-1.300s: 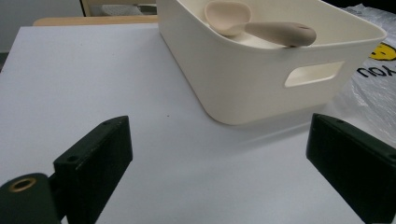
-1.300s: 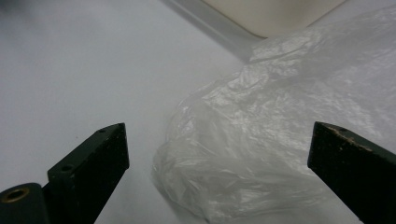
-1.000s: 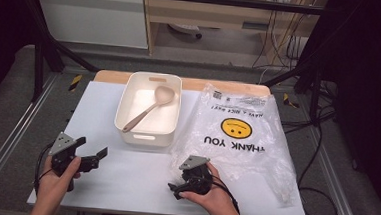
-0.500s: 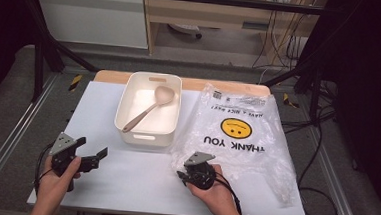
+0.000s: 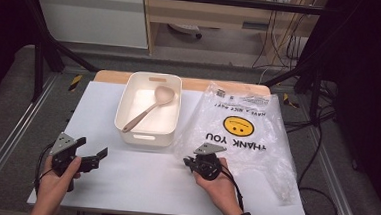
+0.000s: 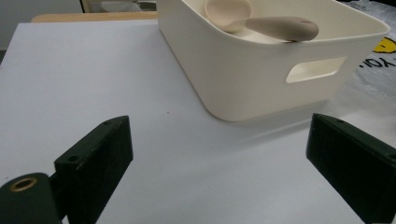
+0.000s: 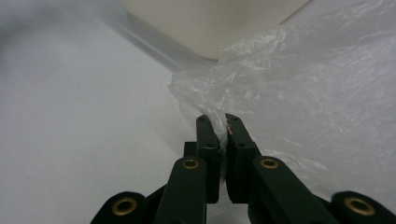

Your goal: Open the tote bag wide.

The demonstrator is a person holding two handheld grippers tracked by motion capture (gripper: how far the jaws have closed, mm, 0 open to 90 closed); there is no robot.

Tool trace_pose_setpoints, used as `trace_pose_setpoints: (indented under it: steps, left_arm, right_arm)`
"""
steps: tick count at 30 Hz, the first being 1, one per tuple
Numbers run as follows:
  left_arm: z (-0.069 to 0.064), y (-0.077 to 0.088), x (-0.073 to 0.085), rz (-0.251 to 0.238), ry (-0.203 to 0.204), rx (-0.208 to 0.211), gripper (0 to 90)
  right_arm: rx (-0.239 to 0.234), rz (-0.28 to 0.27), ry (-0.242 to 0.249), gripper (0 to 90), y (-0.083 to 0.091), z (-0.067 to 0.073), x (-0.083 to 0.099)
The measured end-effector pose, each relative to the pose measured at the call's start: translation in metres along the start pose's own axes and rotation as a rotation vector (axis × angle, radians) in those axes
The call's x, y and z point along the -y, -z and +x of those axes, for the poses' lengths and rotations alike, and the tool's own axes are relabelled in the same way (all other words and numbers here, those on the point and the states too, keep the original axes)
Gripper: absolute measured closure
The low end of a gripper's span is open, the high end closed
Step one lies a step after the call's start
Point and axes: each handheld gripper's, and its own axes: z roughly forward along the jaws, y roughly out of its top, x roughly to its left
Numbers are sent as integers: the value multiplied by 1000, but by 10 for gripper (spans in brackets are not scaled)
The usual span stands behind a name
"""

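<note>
A clear plastic bag [image 5: 250, 116] printed with a yellow smiley and "THANK YOU" lies flat on the right half of the table. My right gripper [image 5: 194, 163] sits at its near left corner. Its jaws have just been closing and now stand shut, pinching the crinkled edge of the bag [image 7: 299, 79] at the right gripper's [image 7: 219, 120] tips. A white bin [image 5: 146, 137] holds a beige spoon [image 5: 147, 107] and stands left of the bag. My left gripper [image 5: 92, 147] rests open near the table's front left, pointing at the bin [image 6: 252, 79] and the spoon [image 6: 275, 27], with nothing between its jaws [image 6: 218, 128].
The white tabletop [image 5: 138, 184] sits on a wooden board, with metal frame rails at both sides. Cables hang off the right side. The bin's near corner [image 7: 210, 28] stands just beyond the bag's edge.
My right gripper has shifted a little to the right onto the bag's corner and its jaws have gone from wide apart to shut. The left gripper has stayed put.
</note>
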Motion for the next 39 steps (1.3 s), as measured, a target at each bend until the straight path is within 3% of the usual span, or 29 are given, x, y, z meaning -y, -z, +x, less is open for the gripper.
trace_pose_setpoints:
  steps: [9,14,20,29,39]
  left_arm:
    - [1,1,1,3,0,-5,69]
    - [0,1,1,5,-4,-4,69]
    - [0,1,1,7,-1,-2,69]
    - [0,1,1,8,-4,-1,69]
    - [0,0,1,11,-2,0,74]
  right_arm:
    - [6,-114,-66,874,20,-16,-19]
    - [38,-151,-135,874,21,-32,-31]
    - [68,-164,-164,873,18,-40,-53]
    - [110,-182,-136,872,9,-40,-104]
    - [121,-169,-135,872,-21,-32,-156]
